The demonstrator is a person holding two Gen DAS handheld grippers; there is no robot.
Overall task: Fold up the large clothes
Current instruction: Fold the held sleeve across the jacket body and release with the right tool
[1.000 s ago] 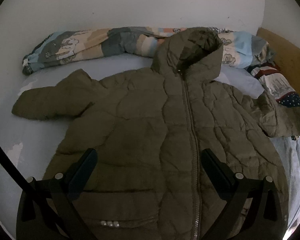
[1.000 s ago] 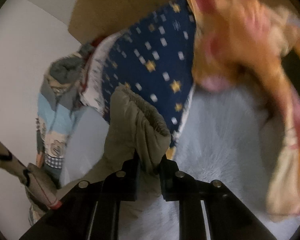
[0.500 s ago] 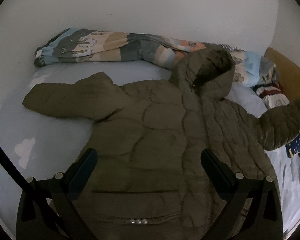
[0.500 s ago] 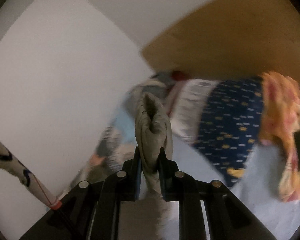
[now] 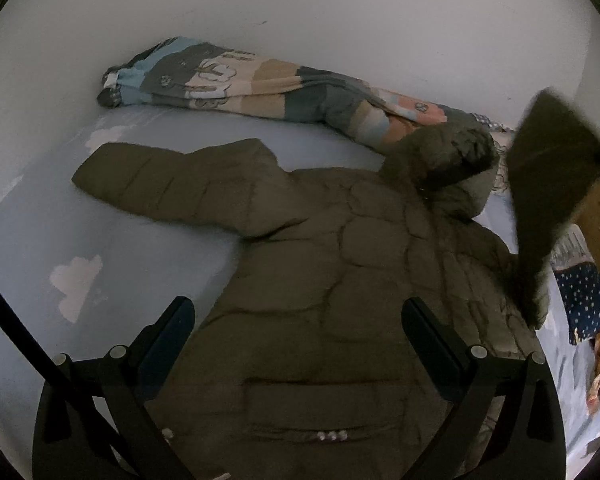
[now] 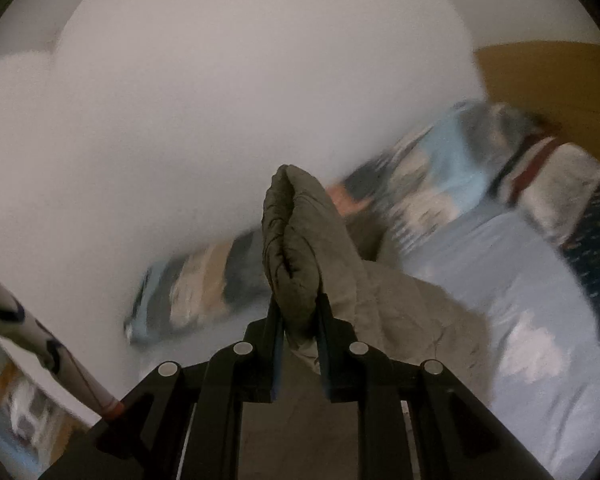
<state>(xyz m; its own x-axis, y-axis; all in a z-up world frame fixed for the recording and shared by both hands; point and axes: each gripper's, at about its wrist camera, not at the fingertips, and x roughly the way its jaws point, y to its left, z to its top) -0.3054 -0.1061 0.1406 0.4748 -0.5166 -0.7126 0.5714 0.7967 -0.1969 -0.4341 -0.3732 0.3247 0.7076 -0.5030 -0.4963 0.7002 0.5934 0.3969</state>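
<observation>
Holding the sleeve (image 6: 300,248) of the olive jacket (image 5: 340,280) raised above the bed (image 5: 100,240), we have our right gripper (image 6: 298,312) clamped tight on its cuff. Our left gripper (image 5: 298,328) hovers over the jacket's hem, fingers (image 5: 168,336) wide apart and empty. A patterned blanket (image 5: 260,88) lies along the wall.

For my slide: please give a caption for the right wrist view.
Right gripper shut on the olive jacket's sleeve cuff, lifted above the bed.
</observation>
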